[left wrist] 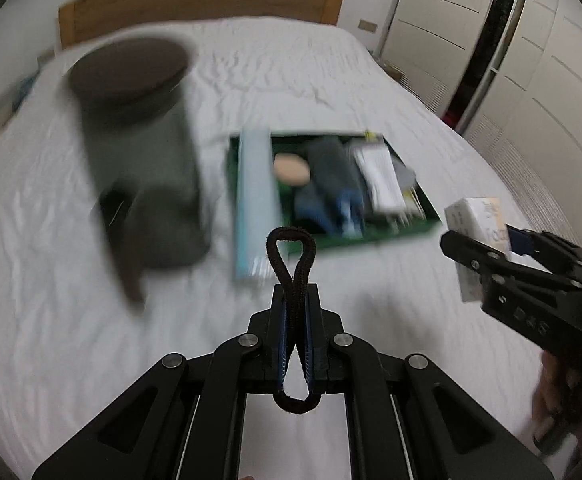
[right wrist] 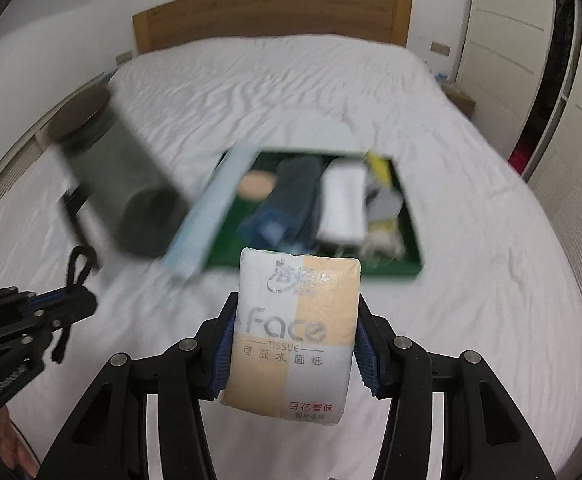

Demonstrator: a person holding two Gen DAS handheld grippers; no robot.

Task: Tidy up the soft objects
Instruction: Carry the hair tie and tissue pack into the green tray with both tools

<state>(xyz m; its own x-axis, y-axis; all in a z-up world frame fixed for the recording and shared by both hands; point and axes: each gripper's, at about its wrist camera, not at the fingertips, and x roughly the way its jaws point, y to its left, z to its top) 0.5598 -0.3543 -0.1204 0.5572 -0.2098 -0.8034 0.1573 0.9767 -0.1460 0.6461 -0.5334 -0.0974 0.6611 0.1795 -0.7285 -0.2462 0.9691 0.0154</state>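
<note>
A white bed point(left wrist: 171, 360) carries a green tray point(left wrist: 371, 236) already crowded with soft things, beside a dark jar point(left wrist: 139, 152). The right gripper point(right wrist: 291, 344) is clamped on a tissue pack point(right wrist: 295, 332), held above the bed short of the tray. The left gripper point(left wrist: 295, 320) is clenched on a hair tie point(left wrist: 293, 264). Each item is best lowered into a free gap before being released, so that nothing is crushed.
</note>
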